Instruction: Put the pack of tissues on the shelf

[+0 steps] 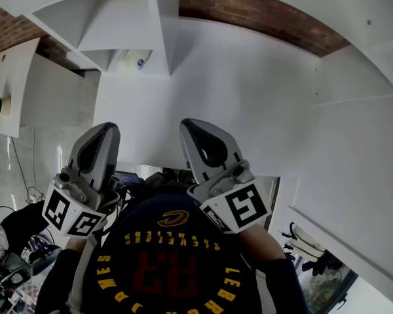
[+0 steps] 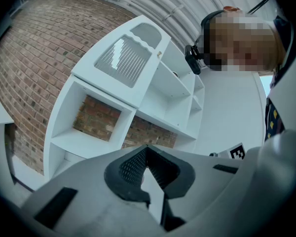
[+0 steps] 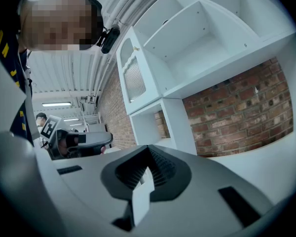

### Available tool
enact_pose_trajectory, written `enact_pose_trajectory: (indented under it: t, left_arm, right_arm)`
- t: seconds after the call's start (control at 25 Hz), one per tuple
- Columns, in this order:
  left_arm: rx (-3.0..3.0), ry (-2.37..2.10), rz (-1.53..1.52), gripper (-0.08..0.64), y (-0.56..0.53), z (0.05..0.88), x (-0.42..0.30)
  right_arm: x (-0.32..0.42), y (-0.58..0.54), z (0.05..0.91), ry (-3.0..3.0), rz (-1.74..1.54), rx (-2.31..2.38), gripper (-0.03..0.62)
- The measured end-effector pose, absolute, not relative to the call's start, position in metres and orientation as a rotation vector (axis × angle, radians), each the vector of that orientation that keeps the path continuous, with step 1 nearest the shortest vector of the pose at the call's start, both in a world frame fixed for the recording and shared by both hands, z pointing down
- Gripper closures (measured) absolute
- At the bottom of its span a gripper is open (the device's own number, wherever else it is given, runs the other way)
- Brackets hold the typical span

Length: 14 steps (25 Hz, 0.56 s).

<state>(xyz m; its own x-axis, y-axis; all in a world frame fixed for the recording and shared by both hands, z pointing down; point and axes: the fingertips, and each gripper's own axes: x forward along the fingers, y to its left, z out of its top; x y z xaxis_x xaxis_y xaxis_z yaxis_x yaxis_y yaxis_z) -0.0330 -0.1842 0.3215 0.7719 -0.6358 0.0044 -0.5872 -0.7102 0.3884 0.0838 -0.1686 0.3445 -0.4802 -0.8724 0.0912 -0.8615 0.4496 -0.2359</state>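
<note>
Below the white shelf (image 1: 128,25), both tools were close to the person's chest, tips pointing up at it. My left hand-held gripper (image 1: 107,128) was clenched. Its own view showed the two jaw tips pressed together with nothing between them. My right hand-held gripper (image 1: 190,123) sat just beside it, and it was also clenched, with tips meeting and nothing held. Neither one touched the shelf.

Each tool had a marker cube (image 1: 239,206) at its lower end, farther from the shelf. Under the cubes I saw a dark shirt (image 1: 177,260) with yellow letters.

From the left tool, the shelf (image 2: 138,73) showed open white boxes and a door with ribbed glass (image 2: 123,58) near its top. A brick wall (image 2: 34,58) stood behind the shelf and showed through one open box. From the right tool, the shelf (image 3: 197,48) had more open white boxes, and the brick wall (image 3: 237,112) ran behind its lower part.

I could not tell where the pack of tissues was, because no view showed it.
</note>
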Motion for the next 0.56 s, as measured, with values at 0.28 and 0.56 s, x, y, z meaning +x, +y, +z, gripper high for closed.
enact_pose_trajectory:
  t: [0.28,0.56]
  left_arm:
    - [2.599,-0.937,-0.175,0.557,-0.1865,0.3229,-0.0313]
    - [2.600,-0.938,-0.166,0.557,-0.1856,0.3250,-0.0313]
  right_arm:
    - [0.0856,-0.1690,0.3452,2.631,-0.392,-1.574,0.597]
    - [0.0872,-0.1668,0.3473,2.622,-0.401,-1.580,0.597]
